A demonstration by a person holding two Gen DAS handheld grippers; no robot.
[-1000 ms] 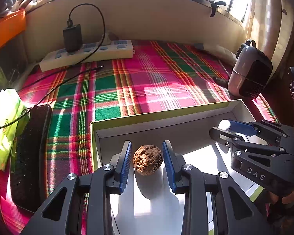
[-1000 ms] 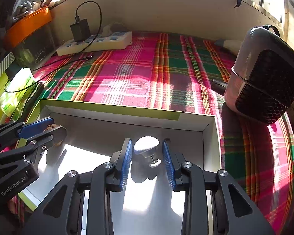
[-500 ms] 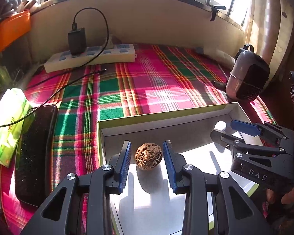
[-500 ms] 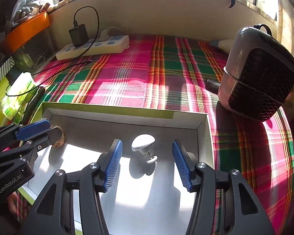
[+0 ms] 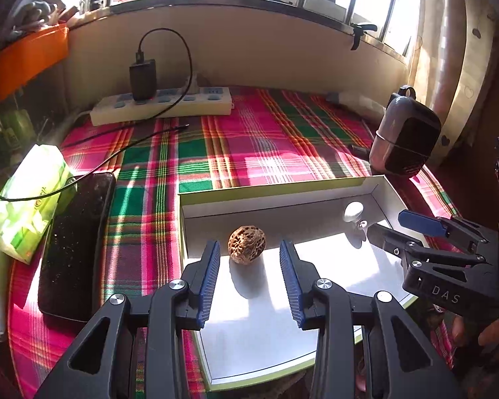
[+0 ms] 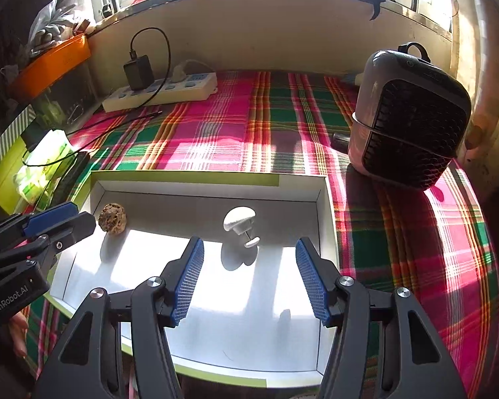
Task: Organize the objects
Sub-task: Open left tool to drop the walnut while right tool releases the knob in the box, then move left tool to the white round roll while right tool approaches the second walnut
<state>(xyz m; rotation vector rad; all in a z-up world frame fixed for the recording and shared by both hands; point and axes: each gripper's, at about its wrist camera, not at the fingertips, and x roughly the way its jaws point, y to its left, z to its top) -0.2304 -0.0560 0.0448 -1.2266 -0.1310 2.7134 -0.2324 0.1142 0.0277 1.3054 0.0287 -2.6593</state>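
A brown walnut (image 5: pixel 246 243) lies in a shallow white box with a green rim (image 5: pixel 276 189), near its left wall. My left gripper (image 5: pixel 249 249) hangs just behind it, jaws opening, pads clear of the nut. A white knob with a small stem (image 6: pixel 239 219) lies further right in the same box (image 6: pixel 183 179). Behind it my right gripper (image 6: pixel 250 241) has wide jaws, still opening, holding nothing. Each gripper shows in the other's view: the right gripper (image 5: pixel 394 226) and the left gripper (image 6: pixel 66 221) beside the walnut (image 6: pixel 113 217).
The box sits on a plaid cloth (image 5: pixel 249 139). Left of it lie a black phone (image 5: pixel 73 246) and a green tissue pack (image 5: pixel 30 196). A power strip (image 5: pixel 163 106) with a charger and cable is at the back, and a small dark heater (image 6: pixel 412 116) at the right.
Both grippers have drawn back and risen a little from the box. The right jaws have spread wide off the knob; the left jaws have widened slightly. Walnut and knob stay put.
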